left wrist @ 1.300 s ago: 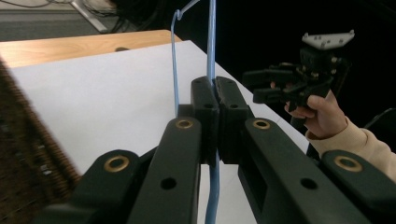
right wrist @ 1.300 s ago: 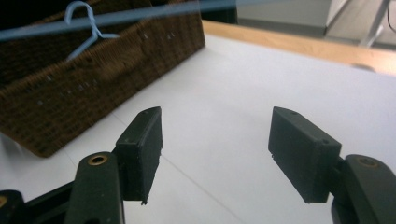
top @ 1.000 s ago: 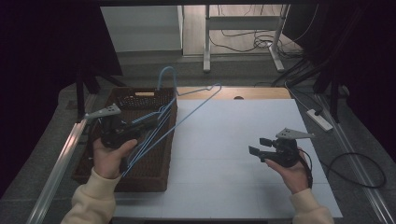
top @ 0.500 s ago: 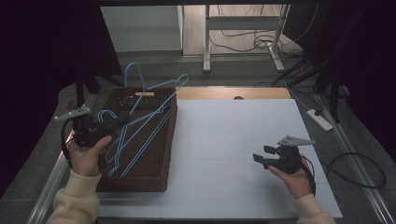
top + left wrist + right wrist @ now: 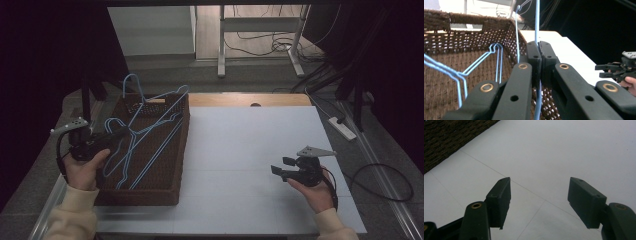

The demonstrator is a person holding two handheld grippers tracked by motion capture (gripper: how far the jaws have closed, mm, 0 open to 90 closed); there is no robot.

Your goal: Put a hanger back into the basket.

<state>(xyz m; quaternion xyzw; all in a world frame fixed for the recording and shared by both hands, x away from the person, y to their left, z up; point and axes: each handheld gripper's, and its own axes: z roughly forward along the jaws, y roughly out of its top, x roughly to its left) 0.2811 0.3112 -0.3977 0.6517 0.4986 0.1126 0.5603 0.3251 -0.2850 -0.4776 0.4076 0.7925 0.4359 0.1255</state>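
Left gripper (image 5: 539, 53): I have it pinching blue hanger (image 5: 537, 22) over basket (image 5: 150, 192), now swung farther left; right gripper (image 5: 539, 203) spread.

Several blue wire hangers (image 5: 145, 132), exact count unclear, one brown wicker basket (image 5: 150, 195), two hand-held grippers, one white table (image 5: 250, 150).

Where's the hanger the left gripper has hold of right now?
High view, left side: the blue hanger is pinched in the left gripper, lifted above the brown wicker basket, with more blue hangers lying inside the basket.
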